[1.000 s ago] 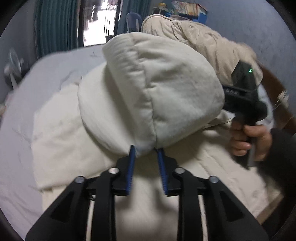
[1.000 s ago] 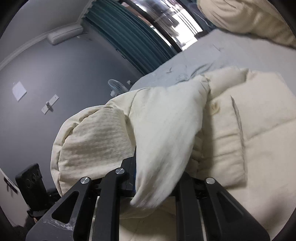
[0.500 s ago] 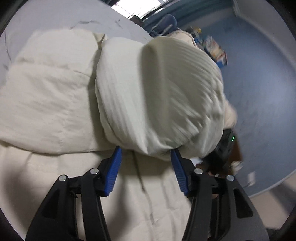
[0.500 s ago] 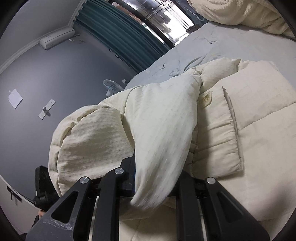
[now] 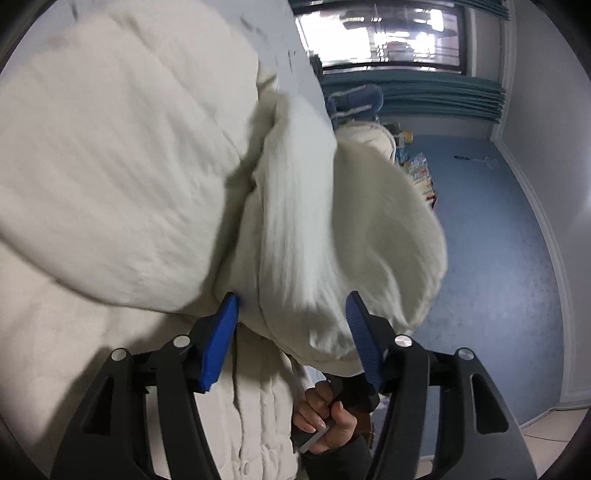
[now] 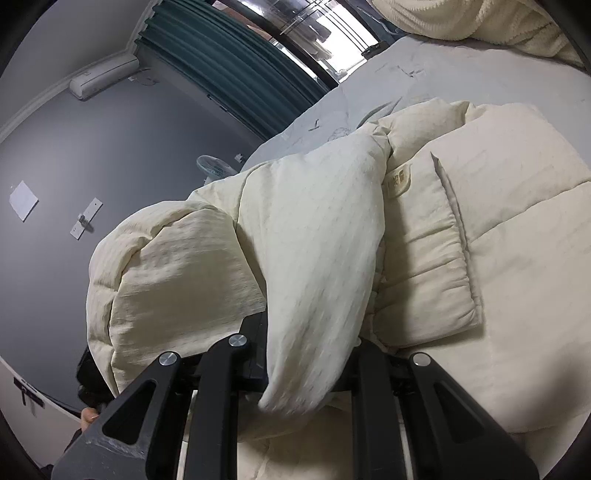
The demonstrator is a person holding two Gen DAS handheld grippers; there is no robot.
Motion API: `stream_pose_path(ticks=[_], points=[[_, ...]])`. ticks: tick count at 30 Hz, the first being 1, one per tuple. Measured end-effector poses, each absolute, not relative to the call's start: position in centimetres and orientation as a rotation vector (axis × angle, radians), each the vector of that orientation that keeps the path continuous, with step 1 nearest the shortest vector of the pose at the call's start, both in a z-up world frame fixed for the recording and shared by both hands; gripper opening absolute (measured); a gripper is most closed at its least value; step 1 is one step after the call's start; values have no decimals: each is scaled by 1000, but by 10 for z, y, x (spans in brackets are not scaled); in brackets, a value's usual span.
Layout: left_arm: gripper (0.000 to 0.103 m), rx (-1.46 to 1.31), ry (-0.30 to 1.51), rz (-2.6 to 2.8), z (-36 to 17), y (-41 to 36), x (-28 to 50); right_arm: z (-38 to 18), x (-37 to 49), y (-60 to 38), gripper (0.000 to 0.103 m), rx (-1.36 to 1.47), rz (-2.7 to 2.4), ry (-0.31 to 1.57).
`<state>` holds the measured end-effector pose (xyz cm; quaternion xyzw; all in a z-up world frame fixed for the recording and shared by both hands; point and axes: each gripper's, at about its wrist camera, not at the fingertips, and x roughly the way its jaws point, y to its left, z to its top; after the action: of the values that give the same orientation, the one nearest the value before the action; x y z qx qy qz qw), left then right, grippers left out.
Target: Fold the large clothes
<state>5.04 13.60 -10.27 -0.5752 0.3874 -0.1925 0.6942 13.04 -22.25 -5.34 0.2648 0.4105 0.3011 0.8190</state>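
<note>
A large cream padded jacket [image 6: 517,229] lies spread on a bed. Its hood [image 5: 332,236] is lifted and bunched in front of my left gripper [image 5: 293,332]. The left jaws stand wide apart with the blue pads [image 5: 221,343] on either side of the hanging hood cloth, not pinching it. My right gripper [image 6: 306,354] is shut on a fold of the jacket's hood edge [image 6: 314,258], which drapes over its fingers and hides the tips. The hand on the right gripper's handle [image 5: 325,424] shows below the hood in the left wrist view.
A grey bedsheet [image 6: 424,70] covers the bed beyond the jacket. A cream blanket [image 6: 480,22] is piled at the far side. Teal curtains [image 6: 229,62] and a window stand behind. A small fan [image 6: 214,166] sits by the grey wall. A blue wall [image 5: 498,258] is right of the bed.
My left gripper has opened from nearly closed on the hood to wide apart, and it has swung round to the left. The right gripper keeps its hold and has shifted little.
</note>
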Motion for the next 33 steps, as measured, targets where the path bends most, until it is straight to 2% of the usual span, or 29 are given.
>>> stream_pose_path(ticks=[6, 7, 8, 10, 11, 15, 18, 20, 25, 33], points=[[59, -1325, 827, -460, -99, 129, 78, -49, 130, -221, 17, 568, 653, 864], [53, -1336, 813, -472, -98, 131, 82, -48, 130, -220, 16, 566, 659, 860], [34, -1334, 795, -488, -96, 132, 87, -44, 130, -219, 16, 566, 676, 848], [13, -1286, 729, -490, -84, 133, 94, -35, 130, -216, 15, 561, 709, 811], [9, -1259, 673, -501, -74, 135, 94, -28, 130, -214, 15, 563, 736, 781], [7, -1161, 457, -581, -33, 141, 92, -2, 140, -212, 15, 562, 803, 658], [6, -1101, 425, -576, -33, 144, 96, 7, 158, -211, 15, 577, 794, 578], [6, -1055, 454, -543, -43, 143, 98, 1, 167, -209, 14, 534, 772, 560], [7, -980, 680, -409, -95, 132, 102, -42, 167, -213, 15, 411, 717, 635], [7, -984, 773, -351, -105, 128, 91, -47, 142, -215, 17, 381, 690, 790]])
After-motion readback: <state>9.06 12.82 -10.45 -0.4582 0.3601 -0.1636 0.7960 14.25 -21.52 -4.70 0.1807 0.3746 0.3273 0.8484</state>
